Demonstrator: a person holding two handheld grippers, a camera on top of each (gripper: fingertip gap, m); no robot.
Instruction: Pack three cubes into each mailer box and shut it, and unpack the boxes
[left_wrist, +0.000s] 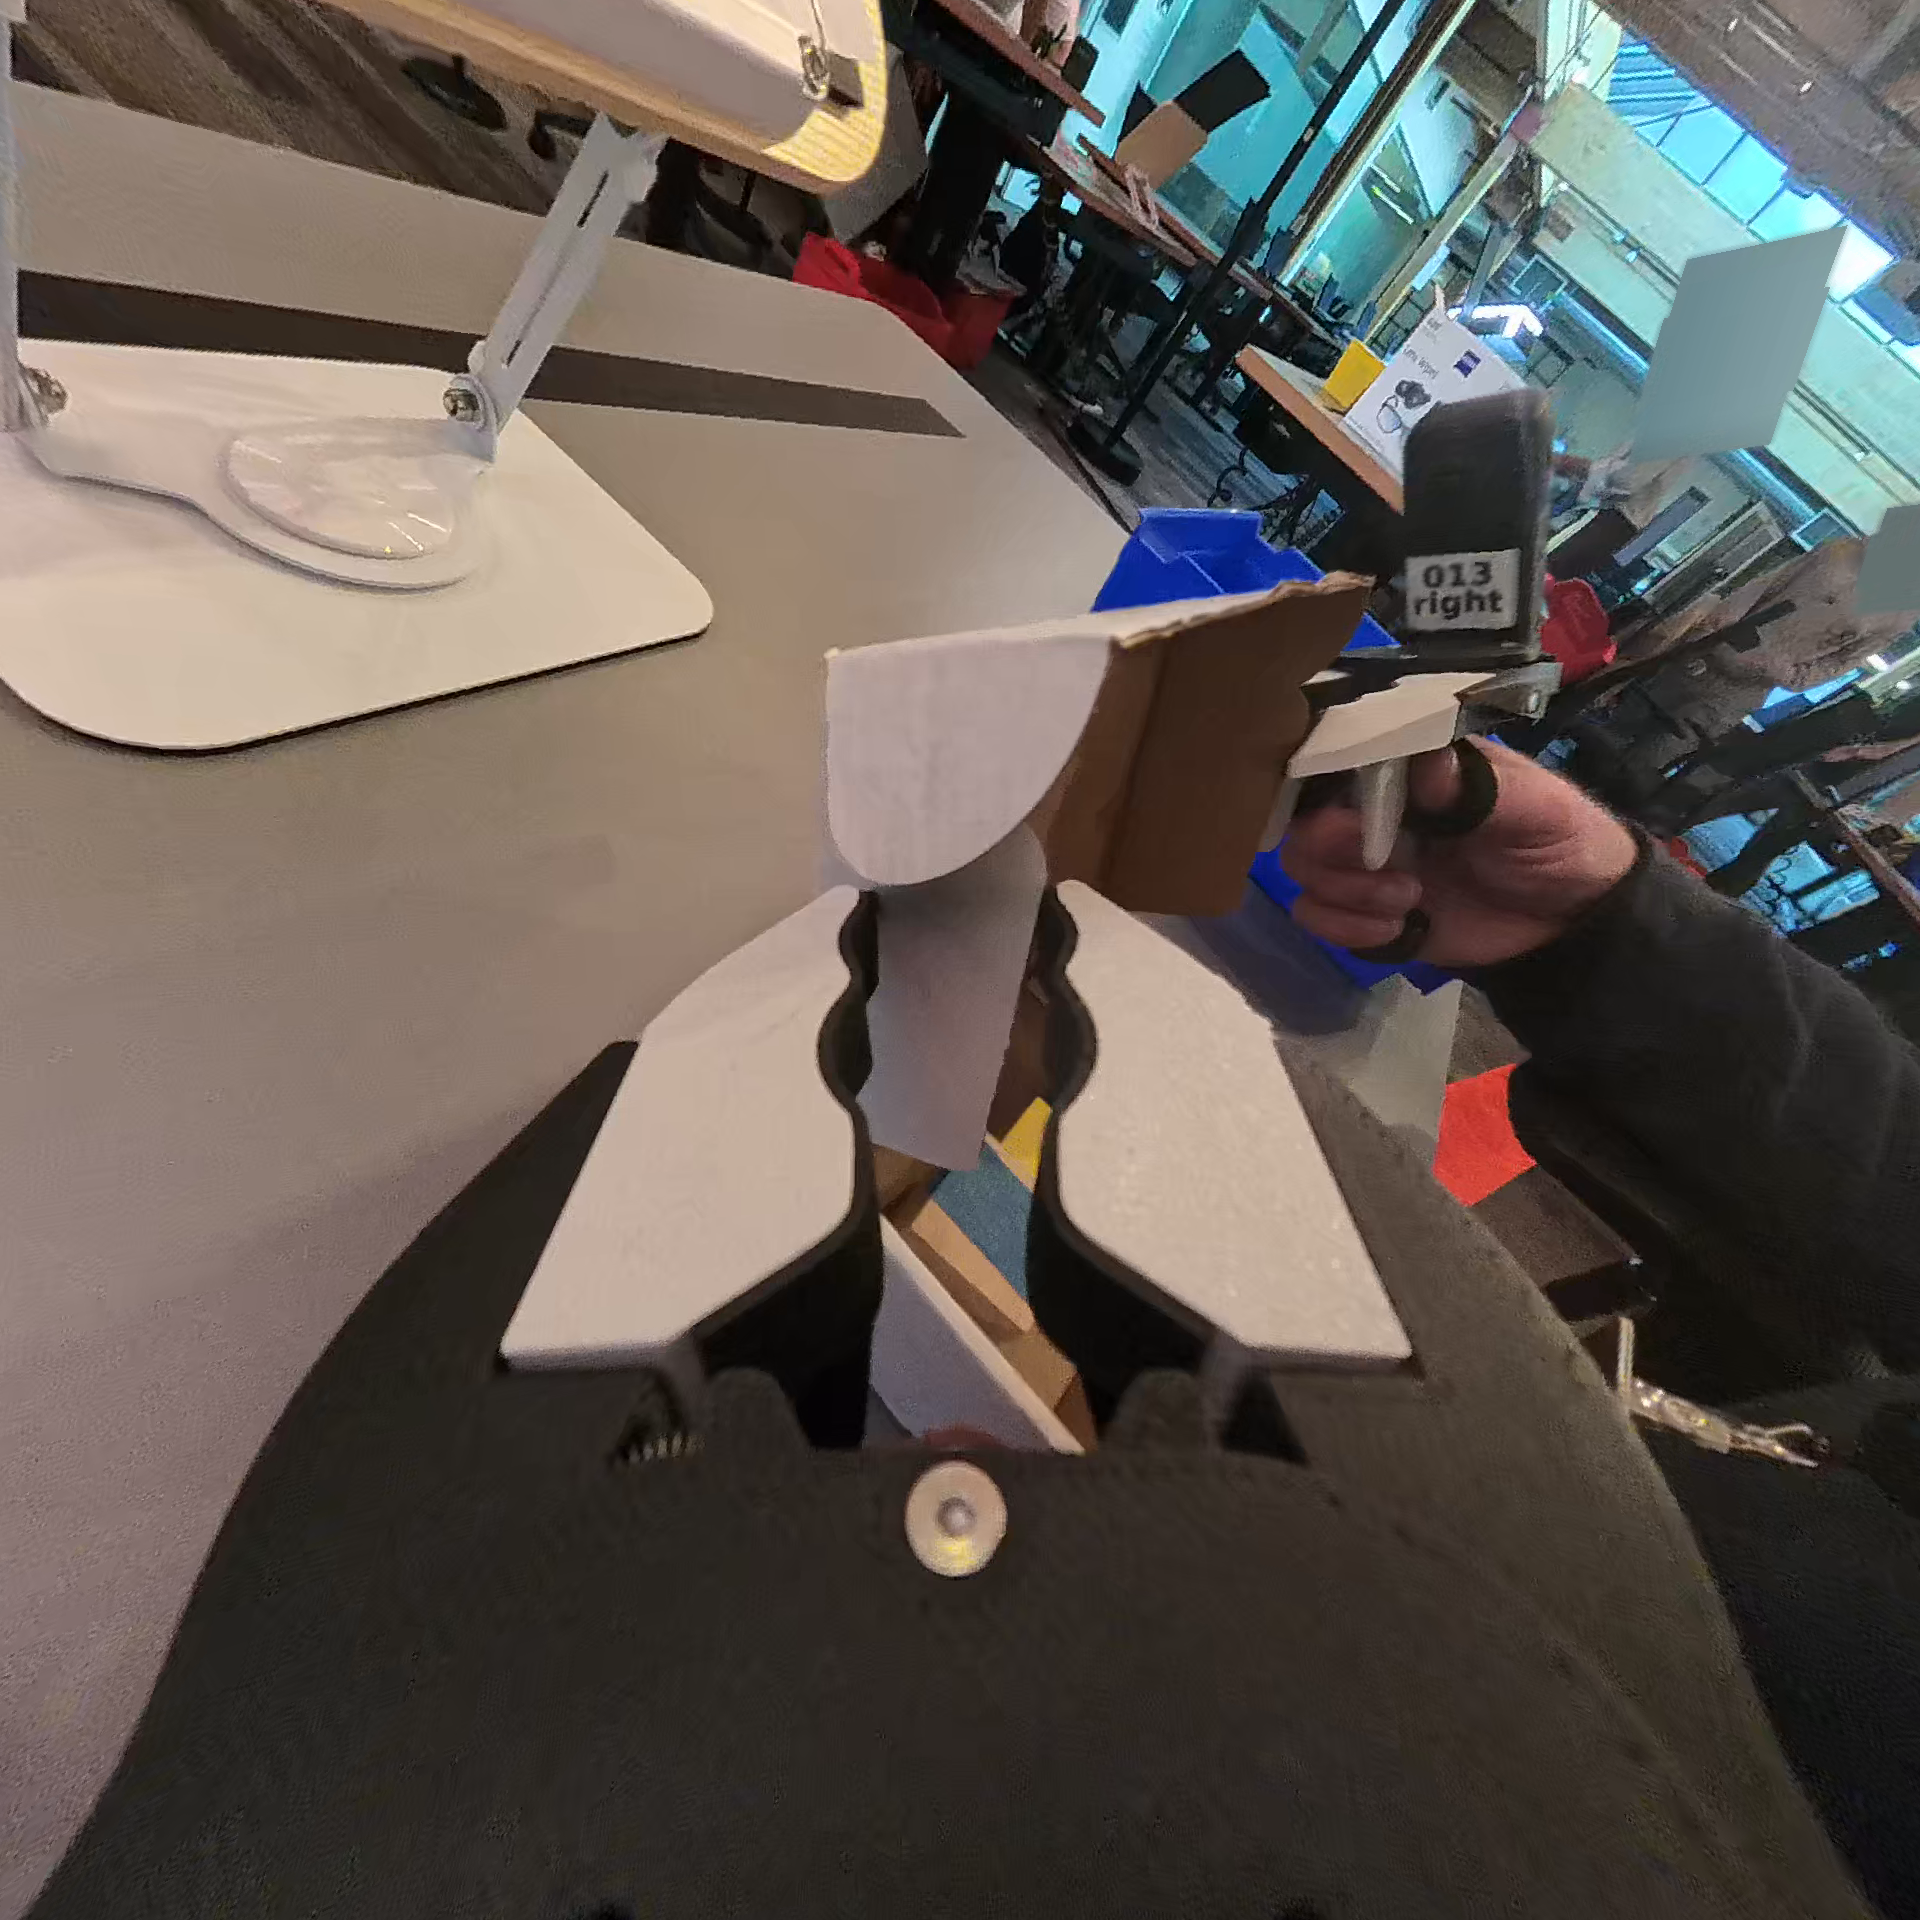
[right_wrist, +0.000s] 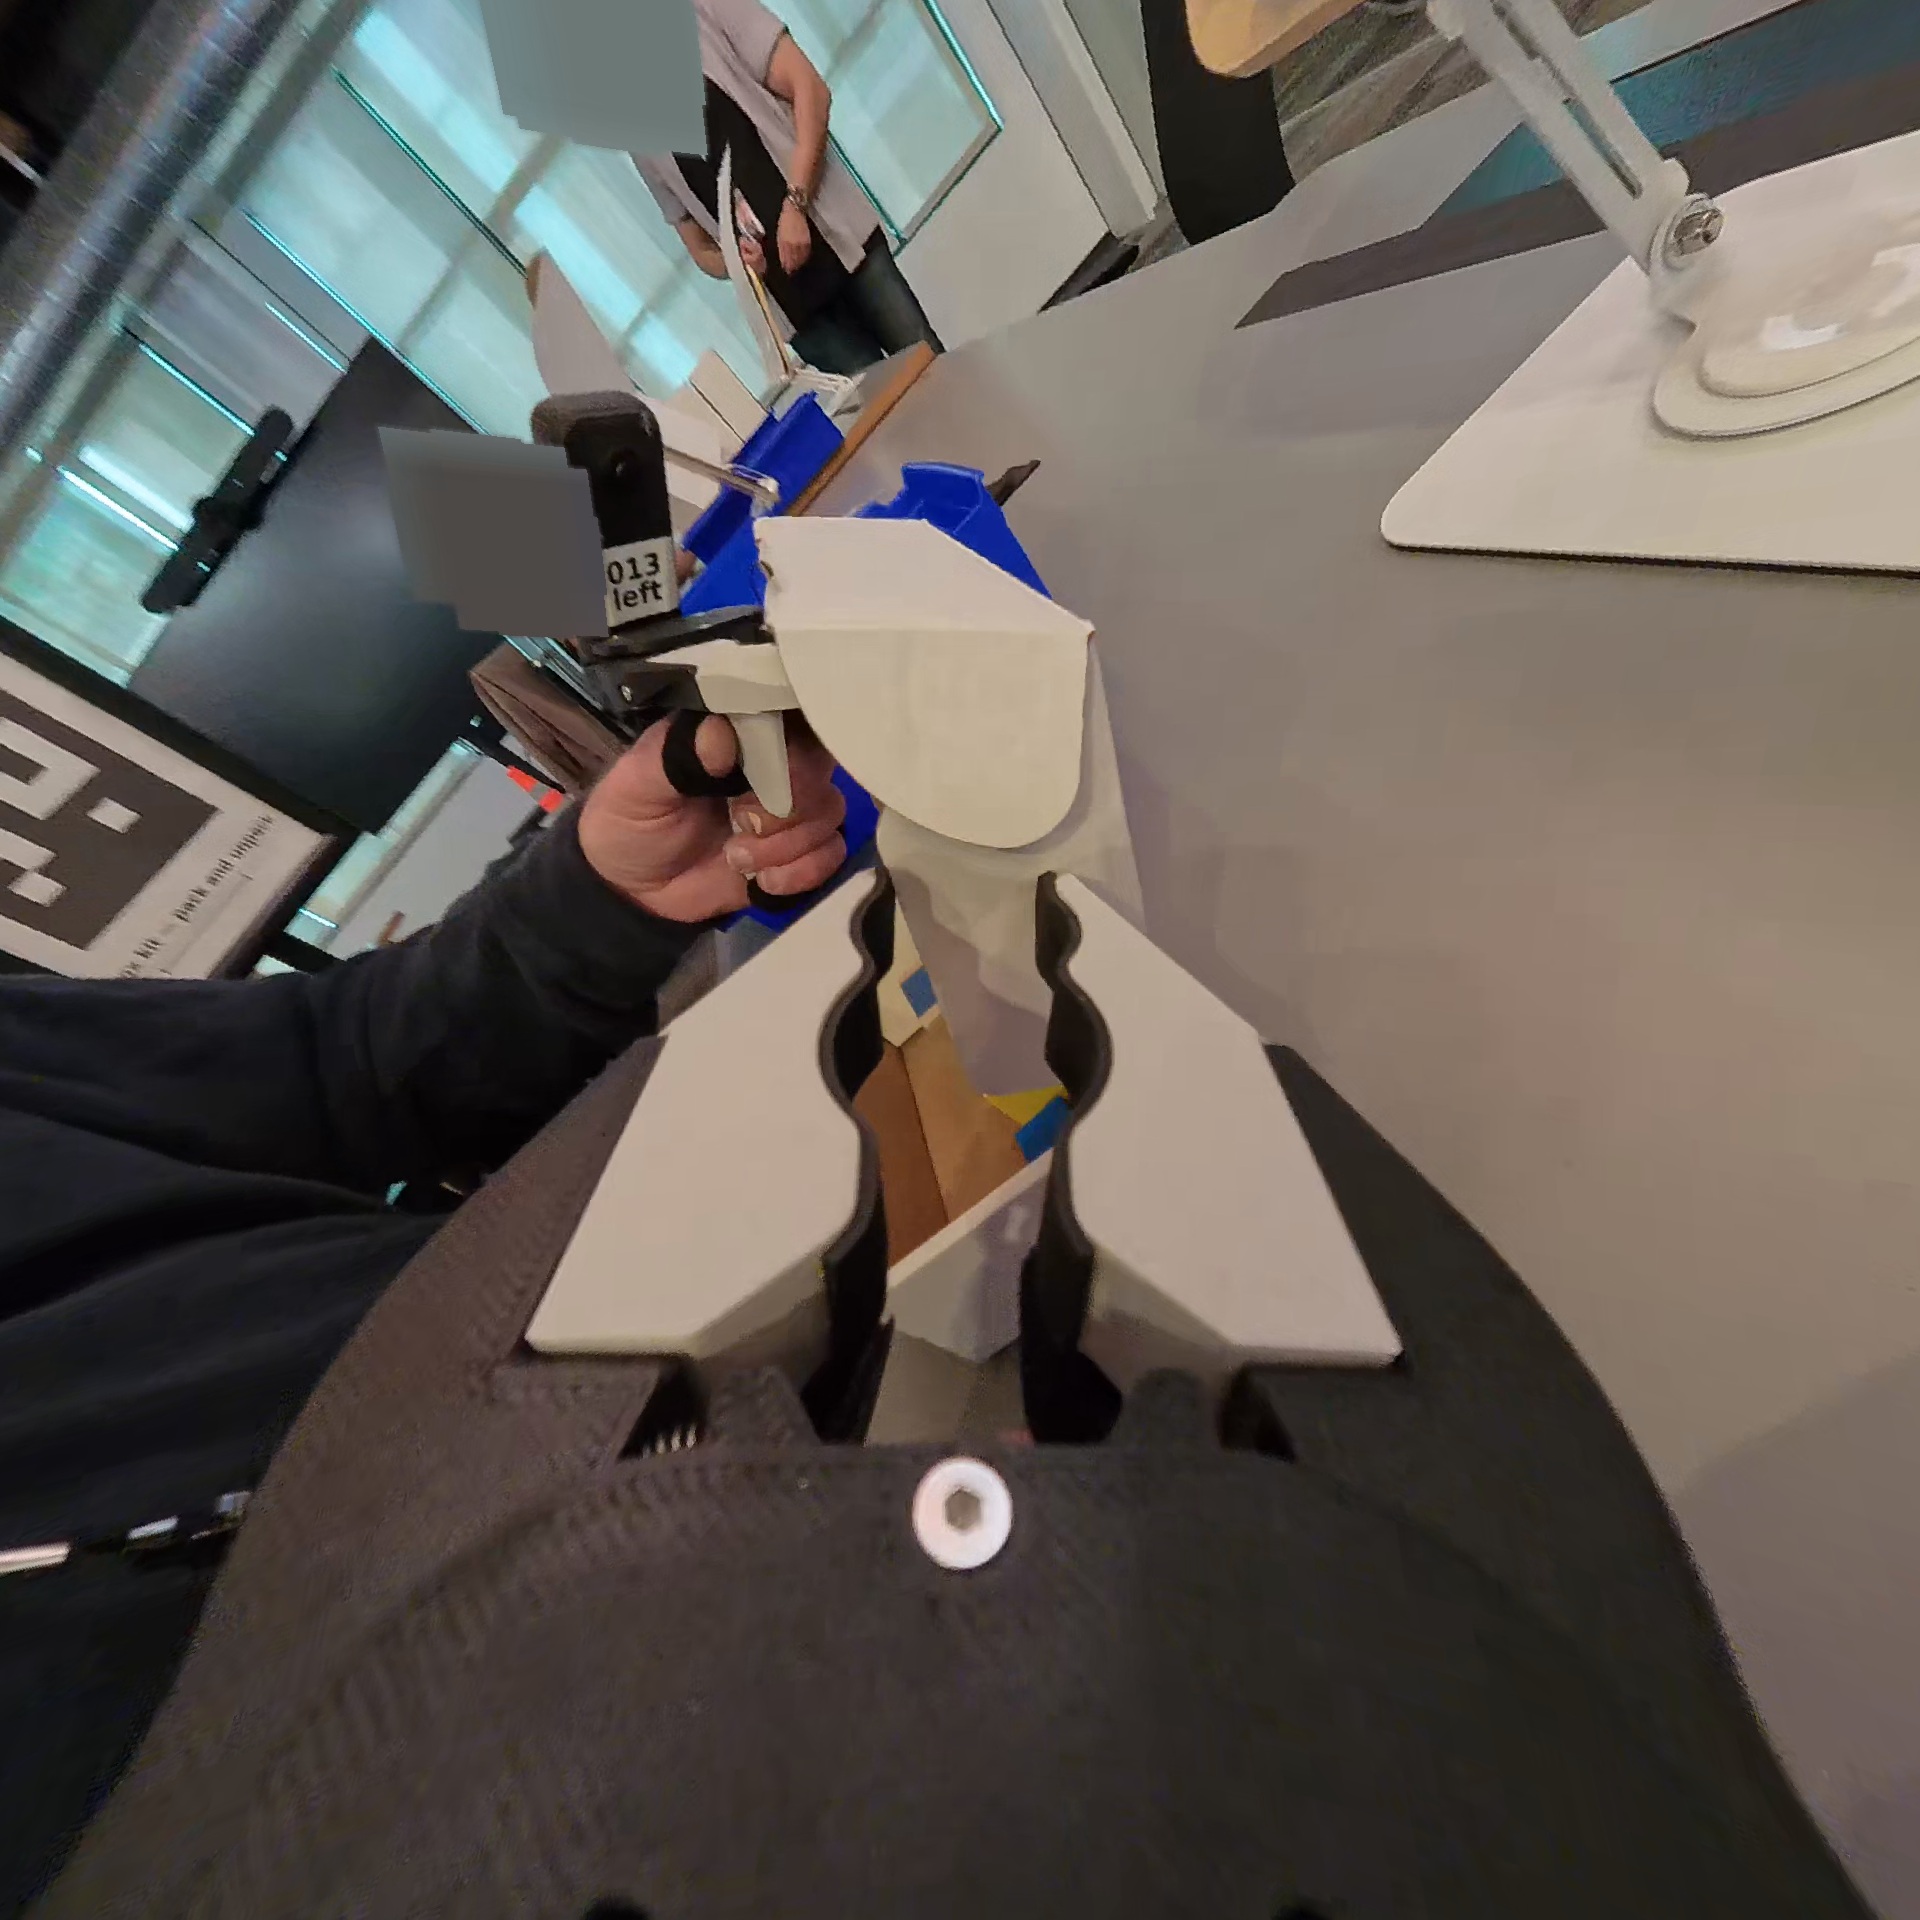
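A white mailer box (left_wrist: 956, 748) with a brown inside is held up over the grey table between both grippers, its lid open. My left gripper (left_wrist: 956, 904) is shut on a white side flap of the box. My right gripper (right_wrist: 966, 883) is shut on the opposite white flap of the box (right_wrist: 935, 707). Each gripper also shows in the other's view, at the far side of the lid: the right one (left_wrist: 1320, 738), the left one (right_wrist: 758, 665). Inside the box I see a yellow cube (left_wrist: 1029, 1138) (right_wrist: 1023, 1101) and a blue cube (right_wrist: 1044, 1127), partly hidden by flaps.
A blue bin (left_wrist: 1195, 561) (right_wrist: 977, 520) stands just behind the box. A white stand base (left_wrist: 312, 582) (right_wrist: 1662, 468) sits on the grey table (left_wrist: 312, 935). A person (right_wrist: 790, 156) stands beyond the table's far edge.
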